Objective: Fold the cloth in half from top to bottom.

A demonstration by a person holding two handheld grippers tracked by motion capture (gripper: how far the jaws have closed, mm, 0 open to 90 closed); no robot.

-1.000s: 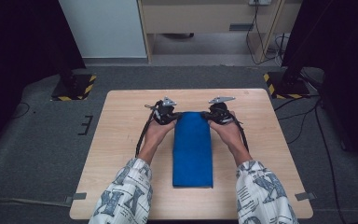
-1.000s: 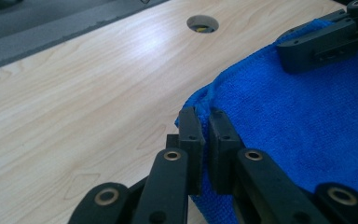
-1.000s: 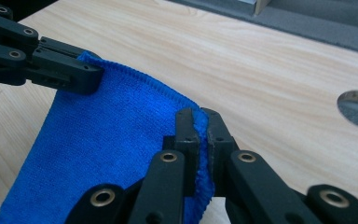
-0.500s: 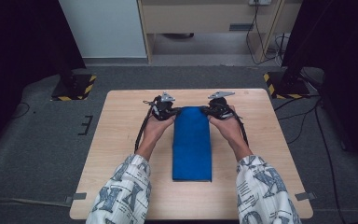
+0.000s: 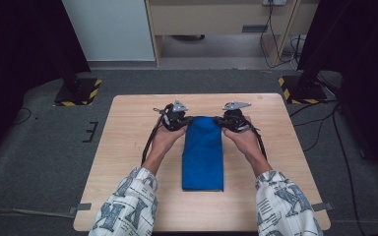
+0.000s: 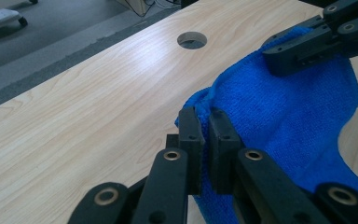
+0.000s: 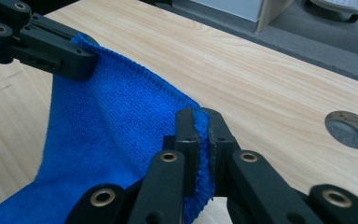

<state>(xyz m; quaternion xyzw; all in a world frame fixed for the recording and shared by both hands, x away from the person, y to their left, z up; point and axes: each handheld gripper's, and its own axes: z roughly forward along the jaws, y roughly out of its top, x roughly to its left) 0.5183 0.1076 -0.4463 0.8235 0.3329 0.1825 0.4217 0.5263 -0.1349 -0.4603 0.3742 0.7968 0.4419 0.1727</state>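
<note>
The left gripper (image 5: 184, 119) and right gripper (image 5: 221, 119), each clamped on the blue cloth (image 5: 203, 155), have lifted its far corners.

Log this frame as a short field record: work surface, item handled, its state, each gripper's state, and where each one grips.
surface: light wooden table with a round cable hole
item: blue cloth
item state: folded into a long strip running away from the person, far end lifted slightly off the table
left gripper: shut on the cloth's far left corner
right gripper: shut on the cloth's far right corner
far edge: held between the two grippers, sagging a little
hands: one on each gripper, either side of the cloth
</note>
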